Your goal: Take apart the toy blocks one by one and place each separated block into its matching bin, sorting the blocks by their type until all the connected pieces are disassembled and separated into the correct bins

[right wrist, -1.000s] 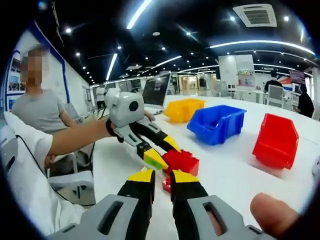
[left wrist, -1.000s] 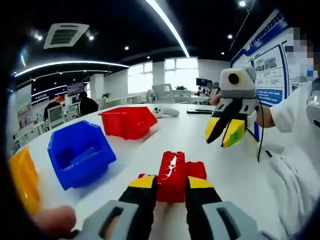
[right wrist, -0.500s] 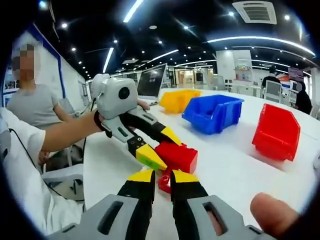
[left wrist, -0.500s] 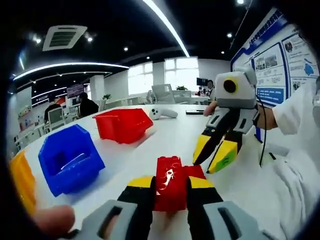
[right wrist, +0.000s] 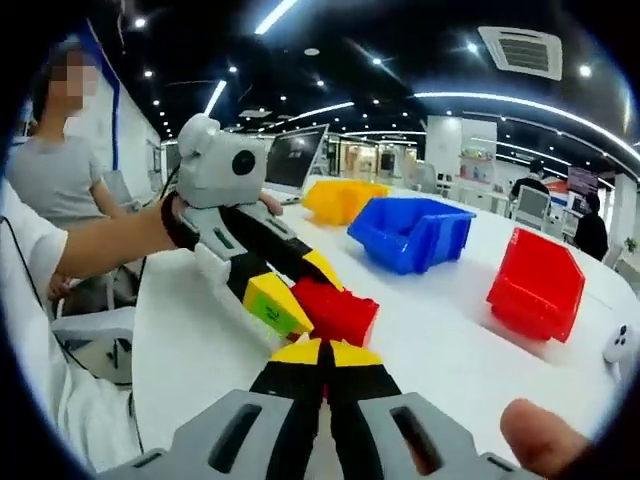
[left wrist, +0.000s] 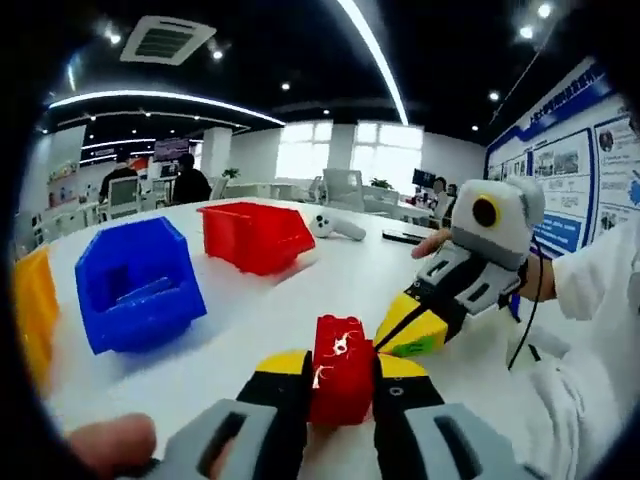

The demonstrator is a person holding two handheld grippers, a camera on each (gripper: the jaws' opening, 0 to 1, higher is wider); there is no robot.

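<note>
Two grippers meet: left gripper (left wrist: 340,370) jaws pinching red block (left wrist: 340,368), right gripper (right wrist: 321,352) jaws pressed together.

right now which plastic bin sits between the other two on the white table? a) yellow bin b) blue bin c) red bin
b, in the right gripper view the blue plastic bin lies between the yellow plastic bin and the red plastic bin on the white table.
</note>
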